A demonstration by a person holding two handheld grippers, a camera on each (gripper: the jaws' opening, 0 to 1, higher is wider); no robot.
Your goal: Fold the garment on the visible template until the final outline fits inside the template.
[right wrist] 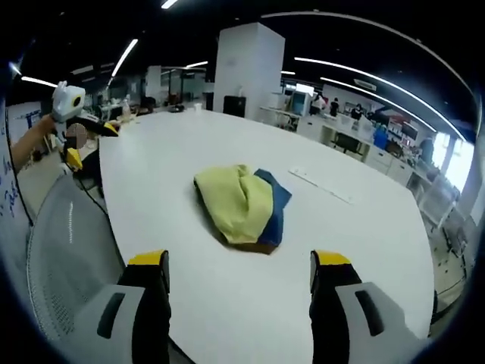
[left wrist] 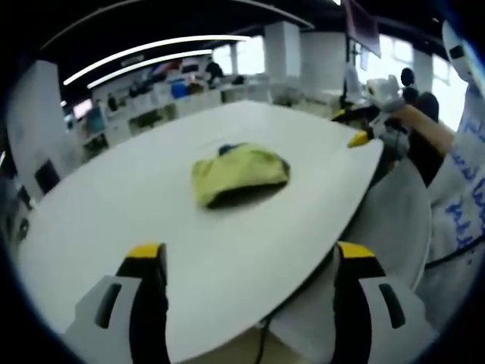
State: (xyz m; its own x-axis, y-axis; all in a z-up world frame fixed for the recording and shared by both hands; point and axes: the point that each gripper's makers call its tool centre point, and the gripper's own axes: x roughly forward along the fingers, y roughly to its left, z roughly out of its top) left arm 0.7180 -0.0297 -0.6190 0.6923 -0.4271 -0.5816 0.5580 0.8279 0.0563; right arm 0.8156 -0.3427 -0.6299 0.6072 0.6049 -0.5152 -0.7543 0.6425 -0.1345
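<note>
yellow garment; its blue side clearer from the right.

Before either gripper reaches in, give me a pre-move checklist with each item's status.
1. Garment in sight on the table: ok.
2. Garment folded flat: not ok, it lies bunched in a heap.
3. Template outline visible: cannot tell, no marking shows on the table.
4. Left gripper open and empty: ok.
5. Right gripper open and empty: ok.
6. Both grippers clear of the garment: ok.
</note>
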